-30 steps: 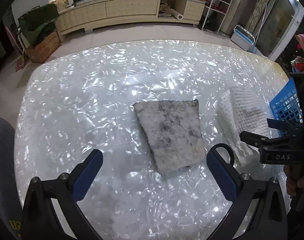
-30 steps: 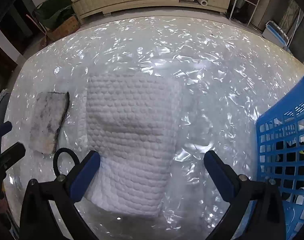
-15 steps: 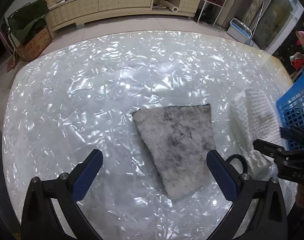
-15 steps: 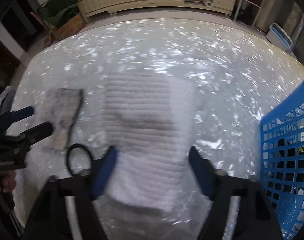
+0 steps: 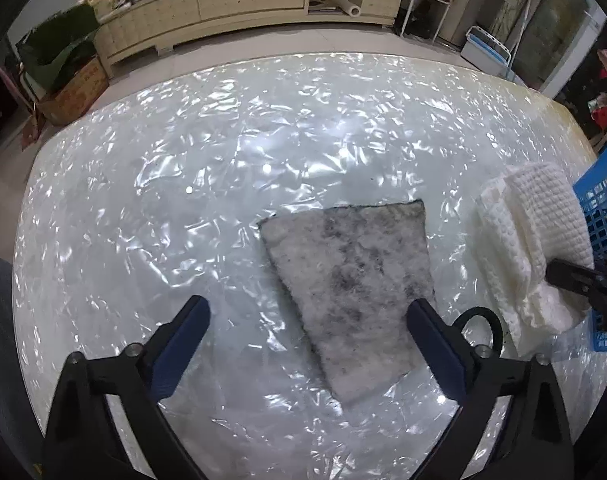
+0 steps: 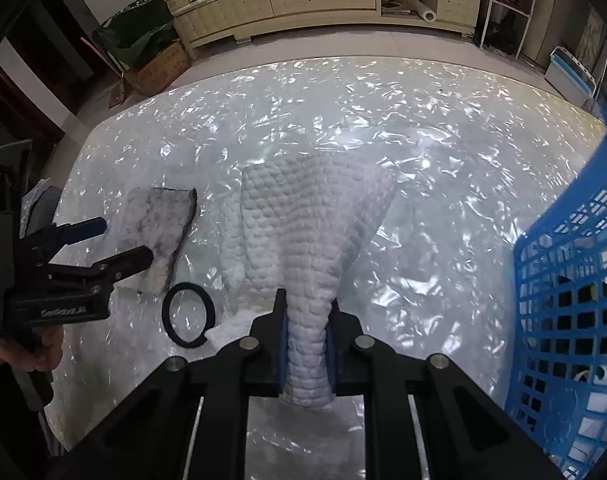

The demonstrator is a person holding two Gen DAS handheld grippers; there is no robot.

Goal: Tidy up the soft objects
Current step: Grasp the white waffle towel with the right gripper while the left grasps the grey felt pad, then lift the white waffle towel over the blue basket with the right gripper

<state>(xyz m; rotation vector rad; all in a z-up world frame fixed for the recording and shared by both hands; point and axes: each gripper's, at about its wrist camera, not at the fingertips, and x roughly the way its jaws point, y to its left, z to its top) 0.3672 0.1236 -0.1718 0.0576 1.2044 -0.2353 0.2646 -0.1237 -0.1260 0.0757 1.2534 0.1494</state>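
Across a counter (image 5: 183, 208) wrapped in crinkled, glossy clear plastic: scattered glare, pale surface beneath. Near the middle, flat on the plastic, a grey mottled fleece cloth (image 5: 351, 288); just beside it a black ring (image 6: 188, 314). Well apart toward the blue slotted basket (image 6: 571, 304) at the counter's edge, a white waffle-weave towel (image 6: 303, 232), bunched and drawn up at its near end. Right gripper (image 6: 306, 344): fingers clenched on that near end, towel pinched between the blue pads. Left gripper (image 5: 307, 332): fingers spread either side of the grey cloth's near corner, closing, not yet pressing on it. Beyond the counter, tiled floor, a long cream sideboard (image 5: 239, 4) crowded with boxes and packets, a cardboard box (image 5: 77, 92) with a dark green bag above it, a white wire rack (image 6: 503, 4), a blue-and-white crate (image 5: 485, 50).
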